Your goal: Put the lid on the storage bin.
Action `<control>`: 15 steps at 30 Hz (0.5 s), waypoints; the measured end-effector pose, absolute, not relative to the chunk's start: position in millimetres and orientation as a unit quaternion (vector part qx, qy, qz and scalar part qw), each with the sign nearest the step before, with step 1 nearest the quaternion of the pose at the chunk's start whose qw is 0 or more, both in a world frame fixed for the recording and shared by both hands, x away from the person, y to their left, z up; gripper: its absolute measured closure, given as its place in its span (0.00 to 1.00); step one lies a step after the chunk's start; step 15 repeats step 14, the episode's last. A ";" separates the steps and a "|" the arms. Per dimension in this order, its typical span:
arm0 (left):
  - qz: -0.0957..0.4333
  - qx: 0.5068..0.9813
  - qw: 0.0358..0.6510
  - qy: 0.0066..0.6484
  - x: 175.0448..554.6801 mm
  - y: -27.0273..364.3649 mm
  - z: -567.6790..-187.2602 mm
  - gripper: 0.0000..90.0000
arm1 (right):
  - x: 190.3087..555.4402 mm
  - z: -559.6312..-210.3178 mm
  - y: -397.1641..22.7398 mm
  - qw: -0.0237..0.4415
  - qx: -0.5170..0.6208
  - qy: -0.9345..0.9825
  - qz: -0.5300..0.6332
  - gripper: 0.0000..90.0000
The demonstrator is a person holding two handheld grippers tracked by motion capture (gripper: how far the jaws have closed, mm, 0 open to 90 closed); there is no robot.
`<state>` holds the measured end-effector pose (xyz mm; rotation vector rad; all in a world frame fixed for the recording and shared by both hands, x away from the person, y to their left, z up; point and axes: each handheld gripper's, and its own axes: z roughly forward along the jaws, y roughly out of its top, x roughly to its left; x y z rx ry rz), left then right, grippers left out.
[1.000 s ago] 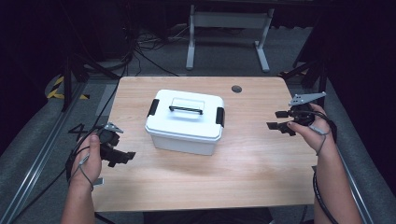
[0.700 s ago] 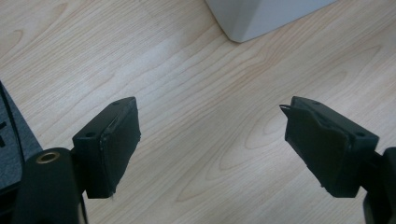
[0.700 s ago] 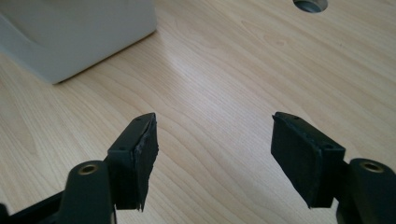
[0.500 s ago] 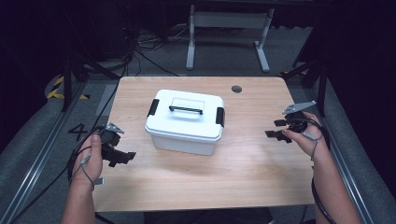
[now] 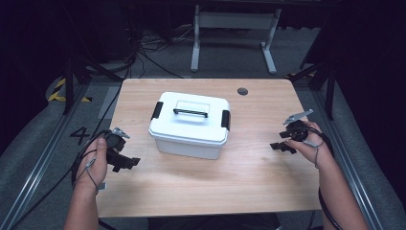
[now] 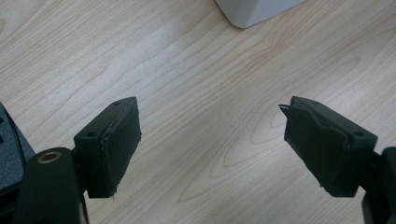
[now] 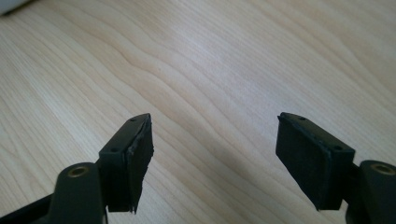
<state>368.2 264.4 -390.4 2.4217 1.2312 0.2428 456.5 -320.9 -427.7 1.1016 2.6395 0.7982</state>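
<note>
A wooden table [image 5: 249,177] carries a white box [image 5: 190,125] with a black handle at its middle; left of the box the left gripper [image 5: 125,162] hovers wide open, empty; right of it the right gripper [image 5: 279,142], jaws just opening wide, grips nothing.

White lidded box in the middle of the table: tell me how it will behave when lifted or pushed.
The white box looks like rigid plastic, so probably stiff, not floppy. Its broad flat base suggests it will slide on the wooden table rather than tip. The black handle probably offers the safest lift, provided the side latches hold the lid.
</note>
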 end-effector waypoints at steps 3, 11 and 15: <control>0.083 0.871 0.199 0.442 369.4 263.7 -391.8 0.22 | 456.0 -431.4 -319.7 0.079 0.375 0.889 0.249 0.31; 0.062 0.873 0.184 0.448 374.5 260.5 -393.9 0.22 | 451.5 -434.6 -317.9 0.077 0.382 0.892 0.228 0.30; 0.059 0.870 0.178 0.455 376.4 260.0 -393.4 0.22 | 449.8 -434.2 -319.0 0.078 0.385 0.890 0.231 0.30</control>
